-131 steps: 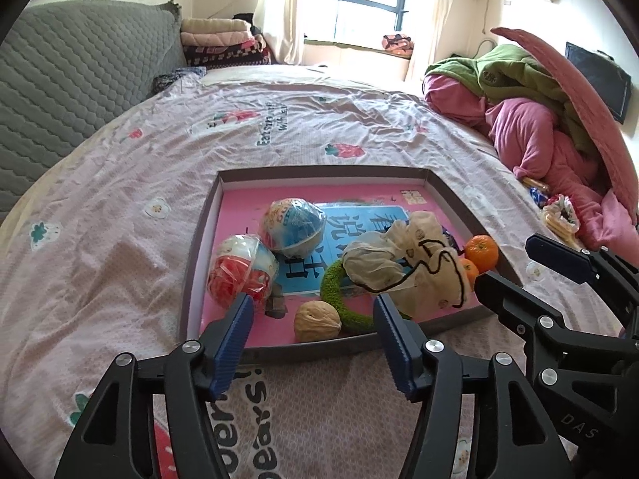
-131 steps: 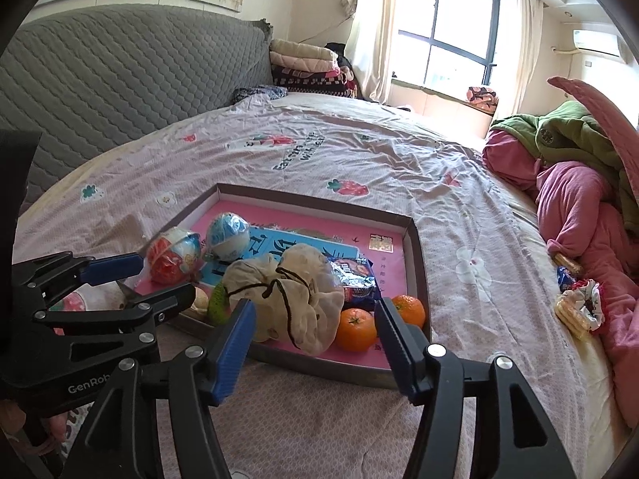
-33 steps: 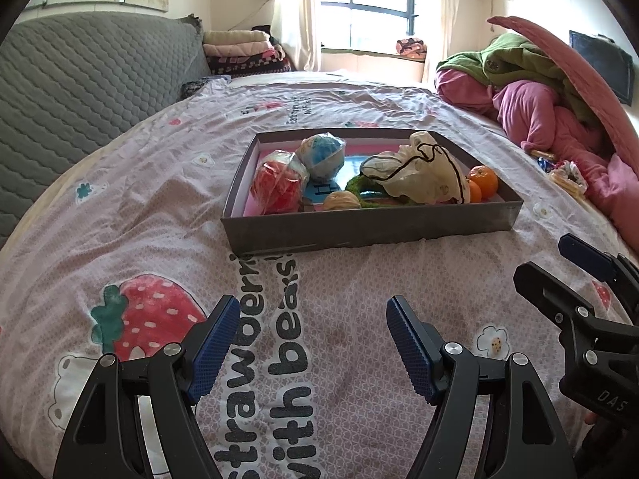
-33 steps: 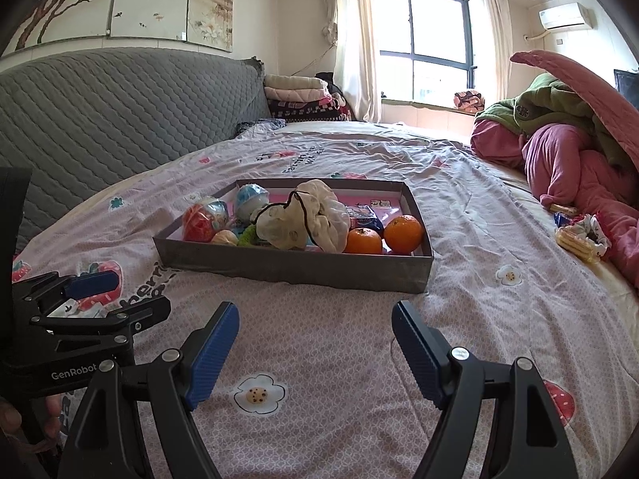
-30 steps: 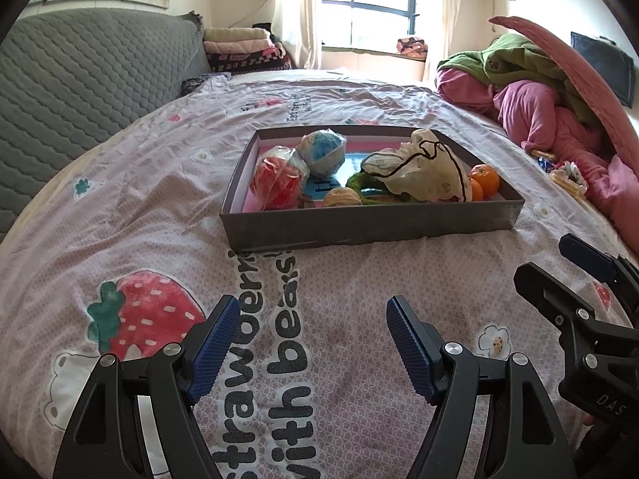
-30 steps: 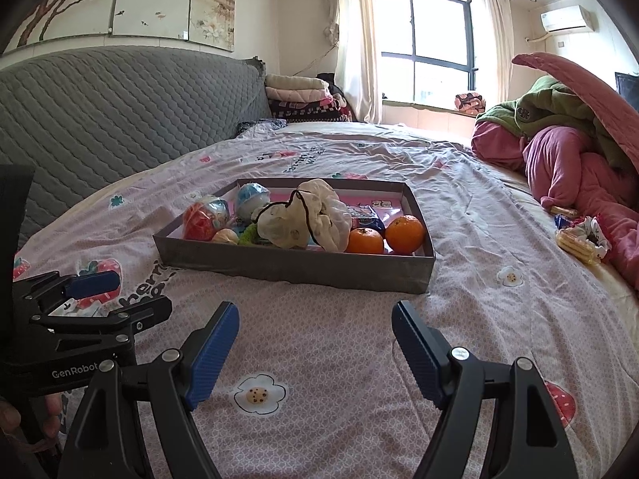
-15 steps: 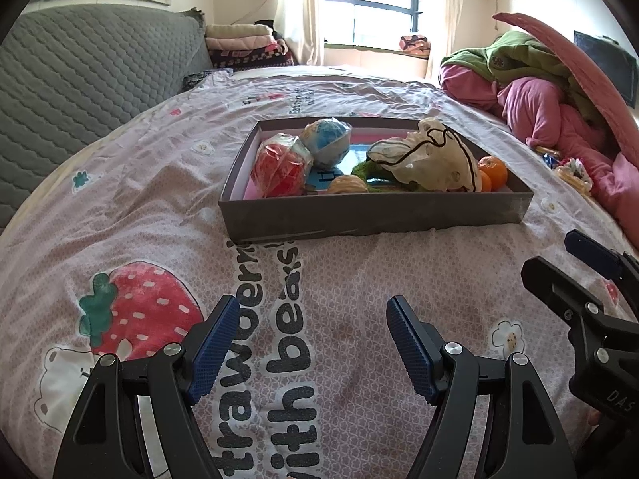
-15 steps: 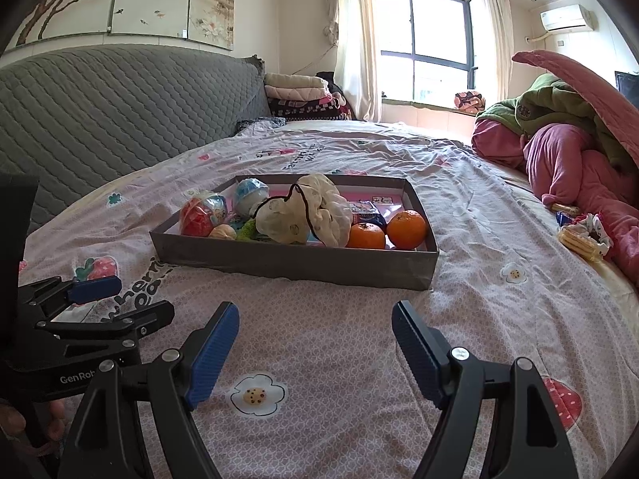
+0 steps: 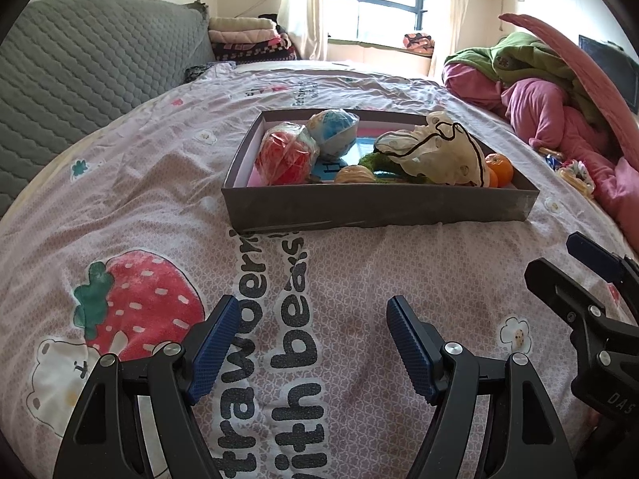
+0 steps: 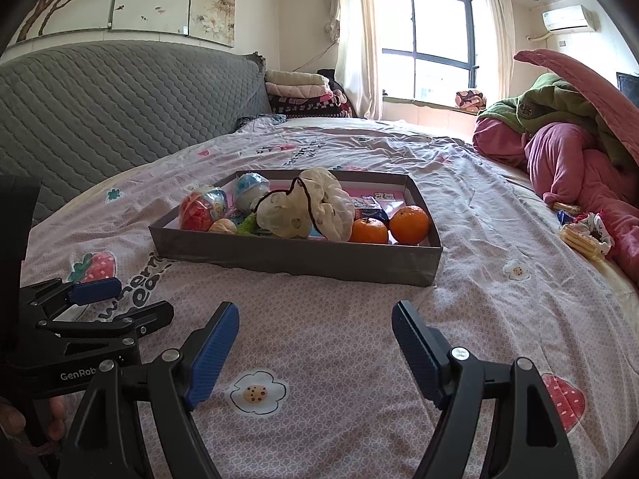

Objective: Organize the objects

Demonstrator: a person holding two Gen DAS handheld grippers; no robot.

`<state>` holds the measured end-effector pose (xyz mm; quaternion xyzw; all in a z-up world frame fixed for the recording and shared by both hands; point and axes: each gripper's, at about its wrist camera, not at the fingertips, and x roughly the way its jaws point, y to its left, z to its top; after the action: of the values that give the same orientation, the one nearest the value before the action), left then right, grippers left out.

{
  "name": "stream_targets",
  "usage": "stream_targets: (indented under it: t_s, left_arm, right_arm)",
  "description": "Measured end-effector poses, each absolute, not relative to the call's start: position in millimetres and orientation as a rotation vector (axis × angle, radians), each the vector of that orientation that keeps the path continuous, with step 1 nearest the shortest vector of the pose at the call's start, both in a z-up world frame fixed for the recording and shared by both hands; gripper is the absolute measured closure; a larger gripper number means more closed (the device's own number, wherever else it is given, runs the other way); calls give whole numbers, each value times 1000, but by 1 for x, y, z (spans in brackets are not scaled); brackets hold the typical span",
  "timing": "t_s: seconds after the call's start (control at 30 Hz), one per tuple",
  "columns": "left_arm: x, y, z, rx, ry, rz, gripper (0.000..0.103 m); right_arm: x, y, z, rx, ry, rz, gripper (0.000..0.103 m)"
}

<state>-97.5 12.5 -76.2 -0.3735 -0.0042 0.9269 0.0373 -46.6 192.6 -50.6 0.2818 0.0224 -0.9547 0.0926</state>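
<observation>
- A grey box [image 9: 375, 207] sits on a pink printed bedspread [image 9: 159, 207] at about 12 o'clock in the left wrist view, its long axis running across the frame from 9 to 3 o'clock and one long wall facing the camera.
- In the right wrist view the same box [image 10: 295, 257] lies at 12 o'clock, turned slightly so its far right corner points toward 1 o'clock.
- The box is shallow and open-topped, with dark grey walls and a pink lining.
- Inside, at the 9 o'clock end, a red wrapped ball [image 9: 285, 153] rests just beside a blue-and-white wrapped ball [image 9: 333, 131].
- A cream drawstring pouch [image 10: 307, 209] with a dark cord is heaped in the middle, over a green ring [image 9: 379, 163] and near a walnut [image 9: 353, 175].
- Two oranges [image 10: 409, 219] sit side by side at the 3 o'clock end, with a small blue packet [image 10: 369, 207] behind them.
- The left gripper [image 9: 311, 339] is at 6 o'clock, well short of the box, its blue-padded fingers [image 9: 213, 343] spread wide with nothing between them.
- The right gripper [image 10: 315, 343] is likewise at 6 o'clock, fingers apart and empty, above a flower print.
- A heap of pink and green bedding [image 10: 567, 151] lies at 3 o'clock; a grey quilted headboard [image 10: 120, 99] stands at 10 o'clock.
</observation>
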Motion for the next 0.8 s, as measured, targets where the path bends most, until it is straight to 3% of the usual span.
stream_targets:
  t_s: [0.8]
  left_arm:
    - [-98, 14, -80, -1145, -6, 2841, 26]
  right_arm:
    - [-50, 193, -60, 872, 59, -2829, 25]
